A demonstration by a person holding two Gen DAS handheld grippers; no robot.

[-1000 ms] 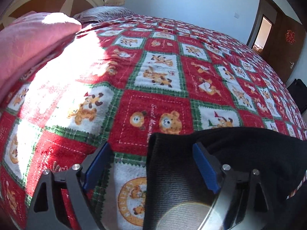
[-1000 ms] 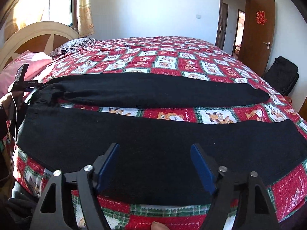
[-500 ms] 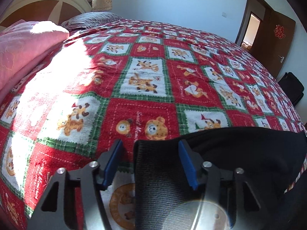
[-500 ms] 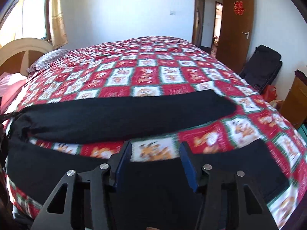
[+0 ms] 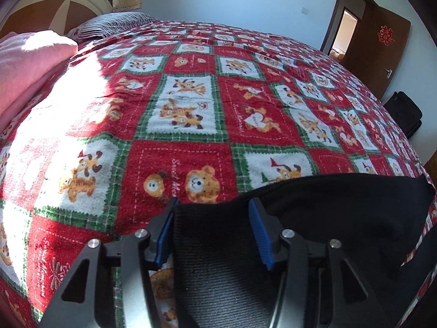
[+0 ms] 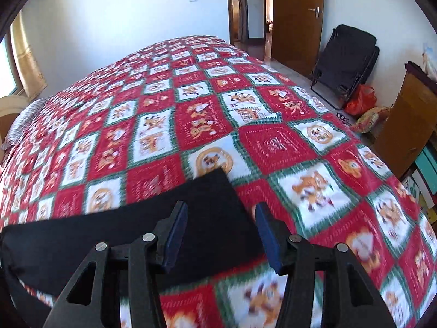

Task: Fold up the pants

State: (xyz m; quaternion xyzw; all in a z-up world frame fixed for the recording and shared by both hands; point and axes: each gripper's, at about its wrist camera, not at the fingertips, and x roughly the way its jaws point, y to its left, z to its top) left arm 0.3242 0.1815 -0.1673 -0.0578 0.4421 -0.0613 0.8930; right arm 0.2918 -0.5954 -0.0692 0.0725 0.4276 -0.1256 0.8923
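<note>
Black pants (image 5: 341, 218) lie spread along the near edge of a bed covered by a red, white and green patchwork blanket (image 5: 191, 104) printed with cartoon bears and dogs. In the left wrist view, the ribbed corner of the garment rises between the blue pads of the left gripper (image 5: 214, 232); the left pad lies against the cloth's edge while a gap shows beside the right pad, so whether the fabric is truly pinched cannot be told. Its jaws, at about half spread, closed sharply and have just eased open a little. The rest of the dark cloth runs off toward the blanket's right side. In the right wrist view, a flat leg end of the pants (image 6: 207, 191) lies on the blanket, reaching toward the middle of the bed, with the right gripper (image 6: 221, 232) above it, jaws half spread after narrowing; the cloth shows in the gap between them, and the blurred picture leaves any contact unclear. A pink quilt (image 5: 30, 63) and a striped pillow (image 5: 114, 22) lie at the headboard end. Beyond the bed's far corner stand a wooden door (image 6: 297, 19) and a folded black chair (image 6: 347, 63).
</note>
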